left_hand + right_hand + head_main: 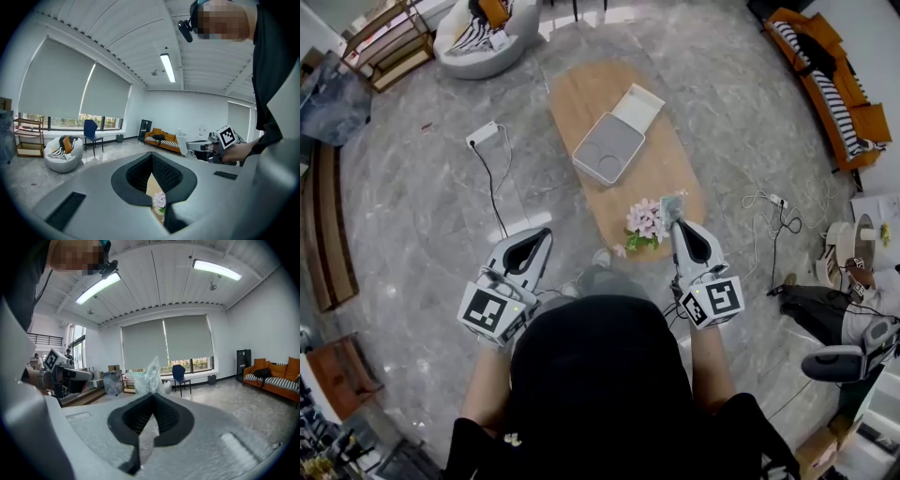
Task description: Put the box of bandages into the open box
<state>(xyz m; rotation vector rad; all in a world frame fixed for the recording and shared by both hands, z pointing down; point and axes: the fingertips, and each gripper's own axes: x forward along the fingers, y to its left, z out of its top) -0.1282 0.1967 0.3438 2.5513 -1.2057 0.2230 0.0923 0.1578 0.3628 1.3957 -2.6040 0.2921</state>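
The person's bare left forearm (485, 380) and right forearm (710, 361) reach forward from a black-clad body, both bent at the elbow, each hand behind a marker cube. The grey plastic left gripper (546, 232) slants forward and to the right over the grey veined marble floor (422, 216), near the near left edge of the oval light-wood worktop (581, 94). Its dark ribbed fingers (136, 173) are clenched together with nothing between them (only a sliver of wood and petals shows through the gap).

The matching right gripper (675, 223) points nearly straight ahead over the near end of the worktop. Its fingers (164, 416) are clamped on the box of bandages (149, 376), a small pack in crinkled clear plastic wrap with a pale green tint. The wrap rises in a peak above the fingertips, and the box shape under it cannot be made out. From the head view the pack (672, 206) is held in the air just beside a bunch of pale pink flowers (644, 220) with green leaves, which sits on the worktop's near end.

The white, square, round-cornered open box (609, 150) lies farther along the worktop, well apart from the pack. Its smooth grey insert has two shallow round hollows, and its flat lid is folded back on the far side.
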